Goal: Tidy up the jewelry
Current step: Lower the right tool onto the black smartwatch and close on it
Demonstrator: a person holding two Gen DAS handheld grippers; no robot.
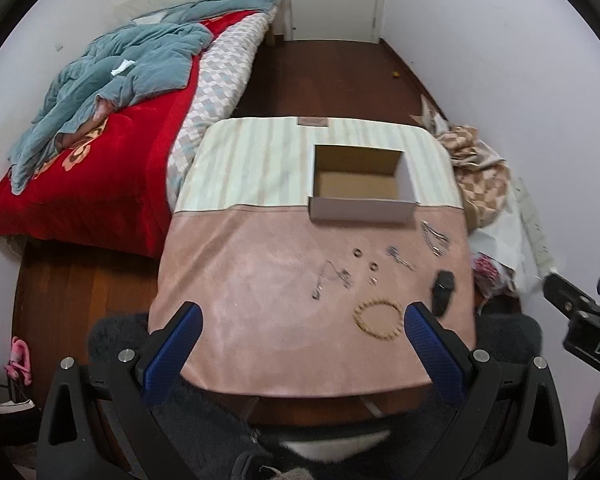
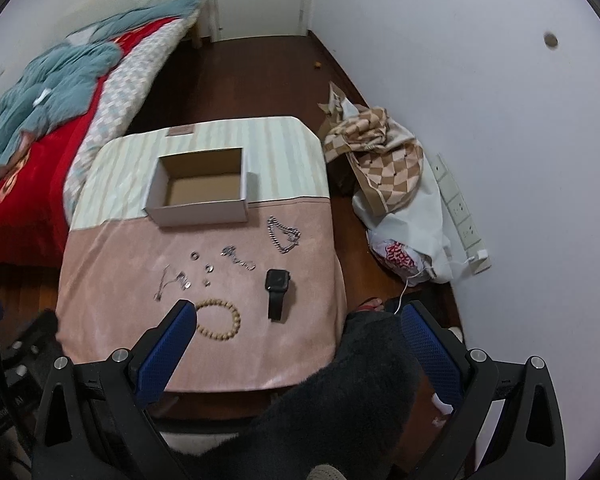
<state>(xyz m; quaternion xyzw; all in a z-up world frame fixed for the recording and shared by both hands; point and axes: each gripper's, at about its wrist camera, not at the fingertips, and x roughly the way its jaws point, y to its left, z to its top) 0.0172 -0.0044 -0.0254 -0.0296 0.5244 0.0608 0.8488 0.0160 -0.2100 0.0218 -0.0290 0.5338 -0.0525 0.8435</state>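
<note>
Both grippers, left [image 1: 302,318] and right [image 2: 296,316], held wide open, empty. Box [image 2: 198,210] empty; jewelry scattered before it. Beads [image 2: 219,319] judged first pick: rim to be pinched, lifted clear.

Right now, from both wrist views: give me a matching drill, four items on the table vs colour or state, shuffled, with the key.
Items:
1. box
2. watch
3. bead bracelet
4. chain

Descriptions:
A. black, strap stretched toward the near edge
B. silver, piled in a loop nearest the box's right corner
C. open-topped, nothing inside
D. tan, lying in a ring near the front

Pairs: 1-C, 2-A, 3-D, 4-B
</note>
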